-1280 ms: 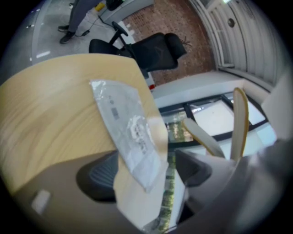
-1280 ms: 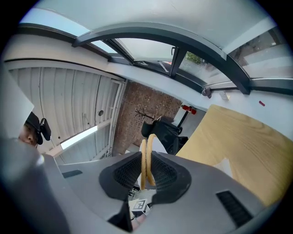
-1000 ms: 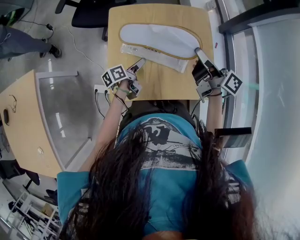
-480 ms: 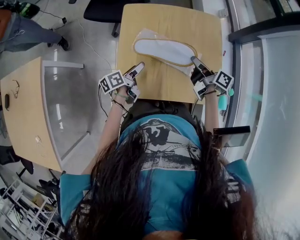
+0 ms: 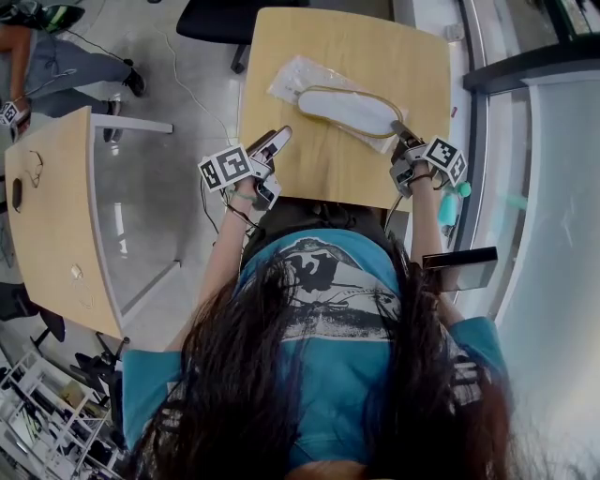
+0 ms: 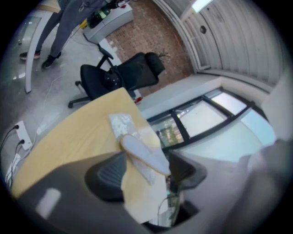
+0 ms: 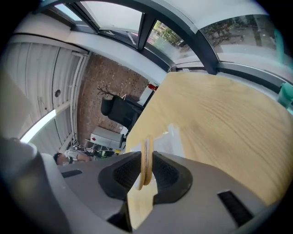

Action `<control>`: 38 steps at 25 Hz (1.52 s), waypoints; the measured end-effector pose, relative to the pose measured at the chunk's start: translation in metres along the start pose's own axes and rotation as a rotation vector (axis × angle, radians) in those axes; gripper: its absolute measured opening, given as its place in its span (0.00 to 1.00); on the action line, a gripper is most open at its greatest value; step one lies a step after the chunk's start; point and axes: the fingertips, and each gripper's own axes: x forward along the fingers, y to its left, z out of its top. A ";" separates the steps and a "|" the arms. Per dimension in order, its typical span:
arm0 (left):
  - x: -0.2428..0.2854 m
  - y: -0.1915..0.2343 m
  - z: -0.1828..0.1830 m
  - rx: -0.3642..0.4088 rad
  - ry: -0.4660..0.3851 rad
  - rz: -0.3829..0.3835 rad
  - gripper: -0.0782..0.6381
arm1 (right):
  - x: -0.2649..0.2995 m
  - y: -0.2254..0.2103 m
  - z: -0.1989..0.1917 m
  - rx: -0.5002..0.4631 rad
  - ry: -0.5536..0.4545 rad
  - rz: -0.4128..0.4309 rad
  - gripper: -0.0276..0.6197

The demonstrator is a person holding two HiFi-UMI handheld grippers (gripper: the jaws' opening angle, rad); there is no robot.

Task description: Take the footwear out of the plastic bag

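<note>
A white slipper (image 5: 349, 110) with a tan rim lies on the wooden table (image 5: 319, 169), its near end lifted. My right gripper (image 5: 405, 134) is shut on that end. In the right gripper view the slipper's edge (image 7: 145, 160) stands upright, pinched between the two pads. The clear plastic bag (image 5: 298, 75) lies flat beyond the slipper and partly under it. My left gripper (image 5: 273, 142) hovers at the table's near left, apart from both. Its jaws are closing with nothing between them. The left gripper view shows the slipper (image 6: 142, 153) and bag (image 6: 120, 123) farther off.
A black office chair (image 5: 217, 19) stands beyond the table's far edge. A second wooden table (image 5: 47, 216) and a person (image 5: 56, 66) are at the left. A window frame (image 5: 478, 141) runs along the right side, with a teal object (image 5: 452, 202) beside my right arm.
The right gripper has drawn the slipper toward the near right, mostly out of the bag, which stays at the far left. The left gripper's jaws have narrowed.
</note>
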 end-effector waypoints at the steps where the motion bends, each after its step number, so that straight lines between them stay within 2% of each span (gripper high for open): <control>1: -0.001 -0.001 0.000 0.003 -0.002 -0.002 0.51 | 0.002 -0.004 0.001 -0.003 -0.004 -0.020 0.15; 5: -0.005 -0.004 0.001 0.005 -0.014 -0.008 0.51 | 0.007 -0.018 0.002 -0.030 -0.011 -0.102 0.16; 8: -0.007 -0.006 0.001 0.020 -0.015 -0.003 0.51 | 0.010 -0.027 0.002 -0.090 0.015 -0.164 0.19; 12: -0.009 -0.006 -0.002 0.050 -0.011 0.013 0.51 | 0.006 -0.040 0.006 -0.230 0.054 -0.283 0.34; 14: -0.011 -0.008 -0.003 0.069 -0.009 0.018 0.51 | 0.002 -0.042 0.008 -0.263 0.052 -0.308 0.38; 17: -0.013 -0.011 -0.004 0.104 -0.003 0.020 0.51 | -0.006 -0.034 0.011 -0.229 0.012 -0.264 0.38; 21: -0.014 -0.019 -0.005 0.169 0.014 0.011 0.51 | -0.018 -0.004 0.007 -0.207 -0.014 -0.152 0.38; 29: -0.015 -0.043 -0.007 0.313 0.036 -0.027 0.38 | -0.030 0.080 -0.034 -0.312 0.000 0.062 0.37; 31: -0.017 -0.048 -0.008 0.358 0.047 -0.034 0.32 | -0.031 0.098 -0.048 -0.330 0.002 0.095 0.33; 34: -0.019 -0.056 -0.011 0.400 0.060 -0.058 0.23 | -0.034 0.119 -0.071 -0.346 0.003 0.125 0.20; 38: -0.022 -0.062 -0.020 0.422 0.093 -0.100 0.17 | -0.033 0.139 -0.106 -0.375 0.038 0.146 0.14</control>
